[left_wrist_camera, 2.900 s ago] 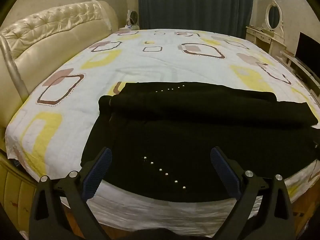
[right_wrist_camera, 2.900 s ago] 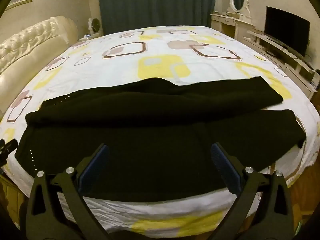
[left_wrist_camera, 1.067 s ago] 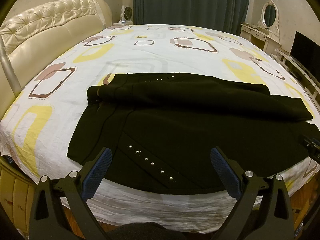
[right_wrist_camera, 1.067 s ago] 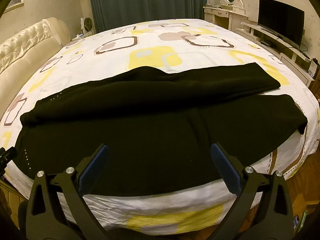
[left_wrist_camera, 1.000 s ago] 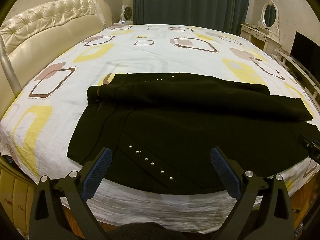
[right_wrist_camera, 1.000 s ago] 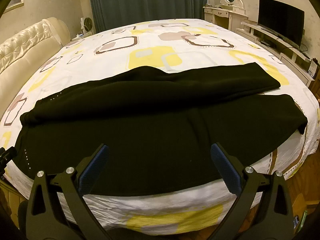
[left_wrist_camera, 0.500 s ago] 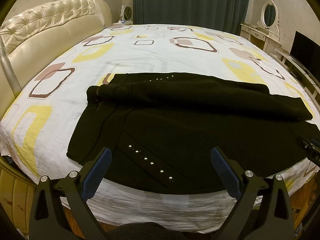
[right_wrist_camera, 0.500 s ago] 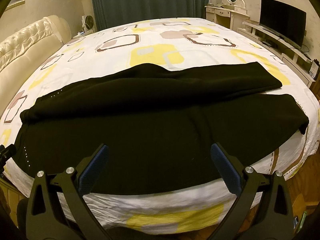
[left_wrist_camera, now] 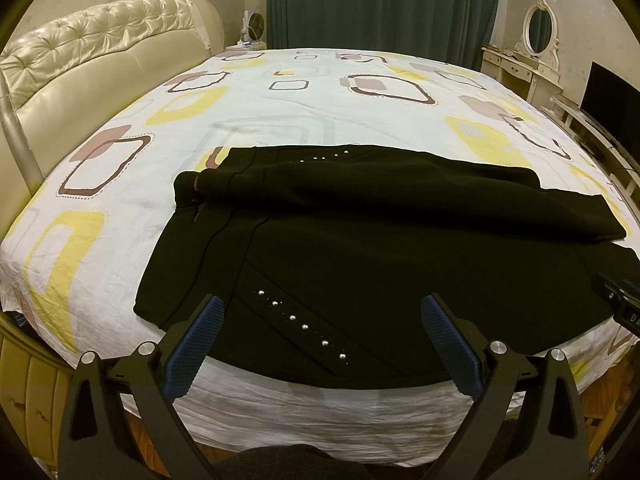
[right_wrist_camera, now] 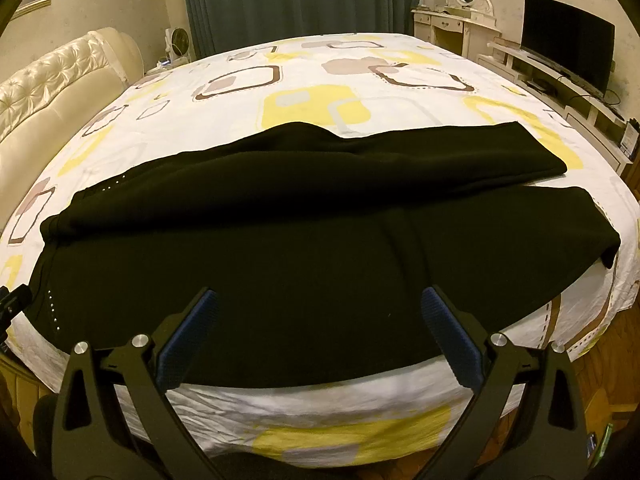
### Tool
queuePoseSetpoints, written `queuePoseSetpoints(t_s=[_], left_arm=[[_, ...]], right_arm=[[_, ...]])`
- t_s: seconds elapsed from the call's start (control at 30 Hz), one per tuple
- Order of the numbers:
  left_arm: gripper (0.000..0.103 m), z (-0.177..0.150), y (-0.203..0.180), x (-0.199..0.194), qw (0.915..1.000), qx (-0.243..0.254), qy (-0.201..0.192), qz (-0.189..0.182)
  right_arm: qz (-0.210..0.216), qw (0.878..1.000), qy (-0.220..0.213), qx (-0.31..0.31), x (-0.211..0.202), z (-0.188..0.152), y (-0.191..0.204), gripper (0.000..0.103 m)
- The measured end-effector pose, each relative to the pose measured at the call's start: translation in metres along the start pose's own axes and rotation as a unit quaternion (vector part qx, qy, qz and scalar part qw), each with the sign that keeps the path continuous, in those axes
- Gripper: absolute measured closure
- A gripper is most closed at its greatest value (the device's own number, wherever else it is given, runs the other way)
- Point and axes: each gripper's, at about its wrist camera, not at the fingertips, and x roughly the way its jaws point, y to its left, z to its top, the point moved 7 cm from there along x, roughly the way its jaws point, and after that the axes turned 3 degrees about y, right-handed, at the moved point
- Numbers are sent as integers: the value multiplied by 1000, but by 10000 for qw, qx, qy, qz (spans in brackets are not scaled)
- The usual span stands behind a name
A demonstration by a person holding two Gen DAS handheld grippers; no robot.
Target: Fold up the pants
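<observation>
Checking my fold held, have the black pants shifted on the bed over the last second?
No. The black pants cover the same yellow squares of the bedsheet, both legs lying as before.

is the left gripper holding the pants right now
No: the left gripper is open with nothing between its blue pads, and the black pants lie flat on the bed beyond them.

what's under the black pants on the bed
The patterned sheet shows all around the pants, so they lie on it. The far leg partly overlaps the near one. Anything beneath the fabric is hidden.
</observation>
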Motion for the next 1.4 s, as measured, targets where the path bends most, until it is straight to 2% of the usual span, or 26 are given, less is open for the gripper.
queuePoseSetpoints(t_s=[0.7, 0.83, 0.93, 0.97, 1.07, 1.17, 1.3, 1.4], left_arm=[[4, -5, 6, 7, 10000, -19, 69, 7], [4, -5, 9, 9, 9998, -35, 181, -85], [4, 2, 9, 8, 9986, -26, 289, -445], [4, 8, 12, 6, 9973, 8, 311, -670], [4, 28, 22, 1, 9945, 169, 150, -1026], [4, 56, 53, 14, 9948, 317, 65, -966], [4, 99, 100, 58, 9918, 272, 360, -1198], [4, 125, 122, 101, 9866, 262, 696, -1450]], right_arm=[[103, 9998, 158, -52, 7, -2, 4, 2], [394, 9988, 284, -54, 9, -2, 6, 2], [872, 9955, 347, -113, 10, 5, 11, 2], [1068, 9935, 346, -161, 10, 10, 13, 2], [1490, 9880, 239, -337, 11, 34, 16, 2], [1747, 9832, 217, -490, 21, 69, 13, 2], [1920, 9786, 303, -672, 51, 124, 14, 2], [2037, 9729, 650, -876, 88, 153, 21, 2]])
